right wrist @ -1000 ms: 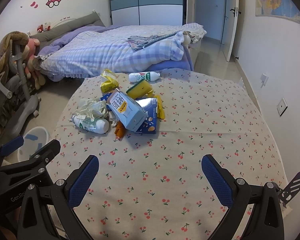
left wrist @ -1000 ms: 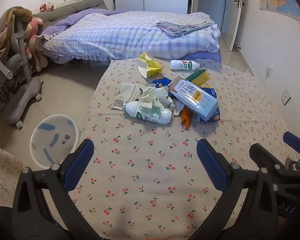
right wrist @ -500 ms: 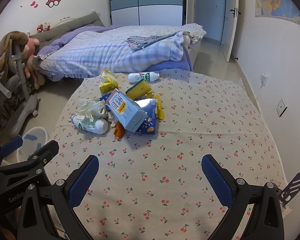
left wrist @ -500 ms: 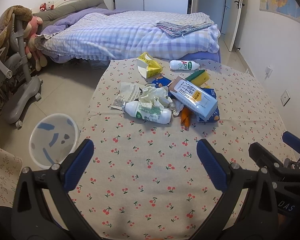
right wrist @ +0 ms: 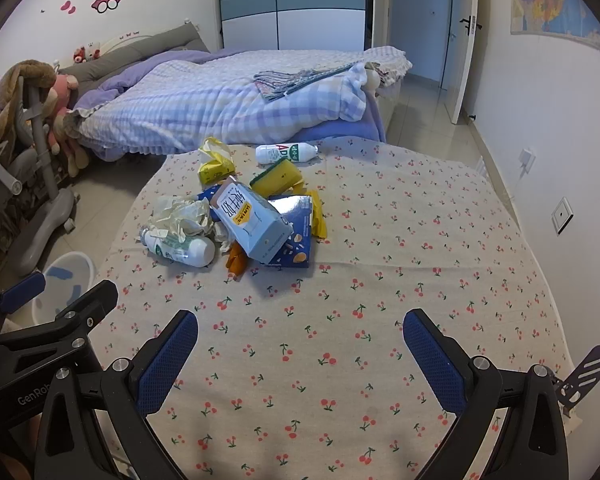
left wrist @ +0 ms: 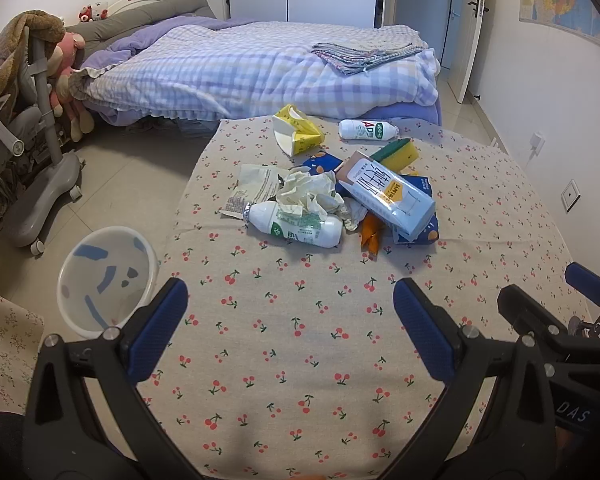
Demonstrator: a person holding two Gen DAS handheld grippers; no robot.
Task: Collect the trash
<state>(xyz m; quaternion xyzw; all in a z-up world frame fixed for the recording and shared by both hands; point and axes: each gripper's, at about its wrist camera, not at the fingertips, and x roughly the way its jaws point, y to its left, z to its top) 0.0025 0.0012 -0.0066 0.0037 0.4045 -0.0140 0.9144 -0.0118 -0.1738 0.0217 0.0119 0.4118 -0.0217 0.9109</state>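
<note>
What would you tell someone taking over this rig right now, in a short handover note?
Left gripper: open, holding nothing, above the near part of the table.
Right gripper: open, holding nothing, beside it.
Trash sits in a pile mid-table: white bottle, crumpled paper, light blue carton, orange wrapper, sponge. Farther back lie a yellow carton and a second small bottle.
The white bin stands on the floor left of the table; I see no trash in it.
Done: nothing visibly collected. Left: every piece into the bin.
</note>
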